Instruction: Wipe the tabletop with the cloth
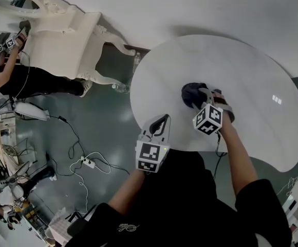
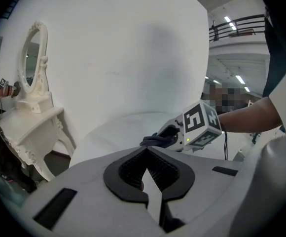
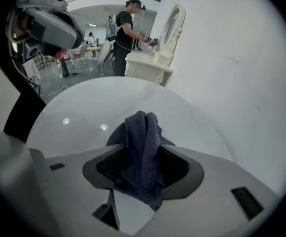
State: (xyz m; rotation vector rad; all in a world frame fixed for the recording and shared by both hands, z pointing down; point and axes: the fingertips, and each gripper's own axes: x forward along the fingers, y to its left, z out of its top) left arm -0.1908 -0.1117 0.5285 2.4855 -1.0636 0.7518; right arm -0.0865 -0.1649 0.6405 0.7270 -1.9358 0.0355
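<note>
Round white worktop [image 1: 252, 76] lies under and ahead of both tools. Right tool [image 3: 145, 154] is tipped down at it with jaws standing wide; the dark blue cloth [image 3: 142, 132] sits bunched loose between them, spilling past the tips onto the worktop. Left tool [image 2: 146, 158] has jaws together and empty, with the cloth just ahead of it.

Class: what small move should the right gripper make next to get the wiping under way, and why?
Probably close the right gripper on the dark grey cloth: its jaws stand wide apart, the cloth bunched loosely between them over the round white tabletop, so sweeping now would likely leave it behind.
</note>
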